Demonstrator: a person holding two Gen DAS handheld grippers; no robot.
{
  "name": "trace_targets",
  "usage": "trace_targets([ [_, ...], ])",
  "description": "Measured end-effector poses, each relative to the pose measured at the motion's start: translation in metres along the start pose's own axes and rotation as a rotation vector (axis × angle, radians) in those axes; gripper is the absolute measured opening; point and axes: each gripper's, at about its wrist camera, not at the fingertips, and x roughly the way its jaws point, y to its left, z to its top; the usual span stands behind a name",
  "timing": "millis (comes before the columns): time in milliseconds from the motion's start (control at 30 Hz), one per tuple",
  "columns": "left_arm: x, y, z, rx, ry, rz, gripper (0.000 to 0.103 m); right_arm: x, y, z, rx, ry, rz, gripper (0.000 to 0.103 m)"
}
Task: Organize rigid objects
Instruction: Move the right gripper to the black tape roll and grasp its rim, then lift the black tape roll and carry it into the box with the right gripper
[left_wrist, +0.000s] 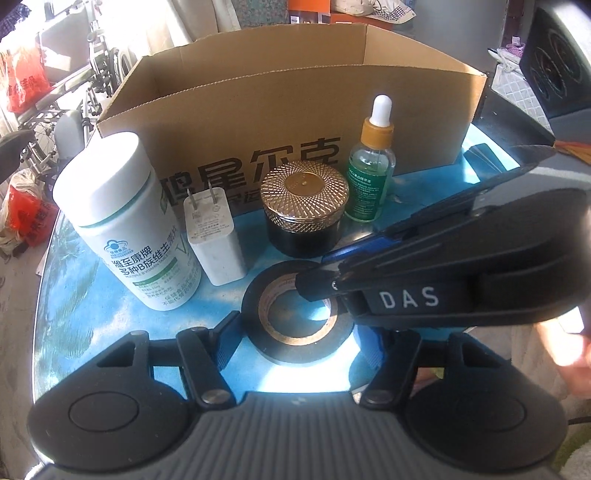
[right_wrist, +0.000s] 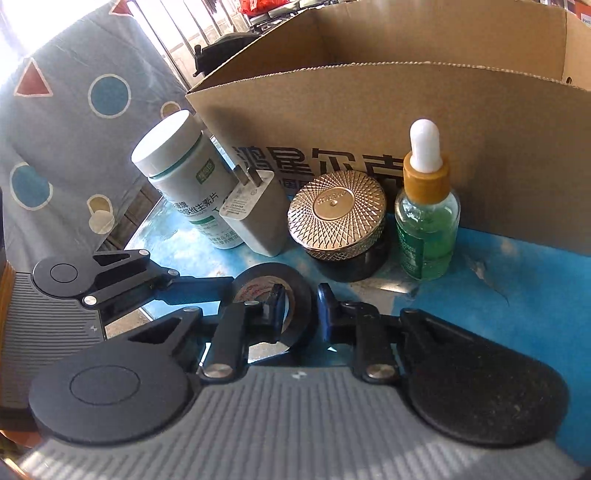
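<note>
A blue, worn tabletop (left_wrist: 92, 325) lies under me, with an open cardboard box (left_wrist: 295, 122) printed in dark characters standing along its far side and sunlit clutter beyond.

In front of the box stands a row: a white vitamin bottle (left_wrist: 125, 221) upright, a white charger plug (left_wrist: 214, 240) on end with its prongs up, a dark jar with a gold patterned lid (left_wrist: 304, 218), and a dropper bottle (left_wrist: 371, 184) of green liquid, upright with its white bulb on top.

Nearer to me lies a roll of black tape (left_wrist: 295, 321), flat on the table, its hole facing up and its axis upright.

My right gripper (right_wrist: 299, 308) is nearly closed across the right-hand wall of the roll: one finger sits inside the cardboard core and the other against the outer black face. The pads look pressed on the tape.

My left gripper (left_wrist: 299, 332) stands about half open around the same roll. Its left finger (left_wrist: 225, 328) is just beside the roll's outer edge; I cannot tell whether it touches. Its right finger is hidden under my right gripper's body, which crosses in from the right.
</note>
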Motion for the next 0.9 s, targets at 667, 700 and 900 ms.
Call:
trace_targets([
  [667,0.016,-0.042,0.022,0.077,0.023,-0.011,0.069,-0.027,-0.035,-0.025,0.056,-0.051,-0.025,0.017],
  [700,0.017,-0.042,0.023,0.071,0.022,-0.008,0.068,-0.029,-0.034,-0.026,0.054,-0.054,-0.023,0.017],
  [900,0.016,-0.045,0.022,0.063,0.017,0.005,0.068,-0.032,-0.037,-0.027,0.065,-0.067,-0.015,0.017],
])
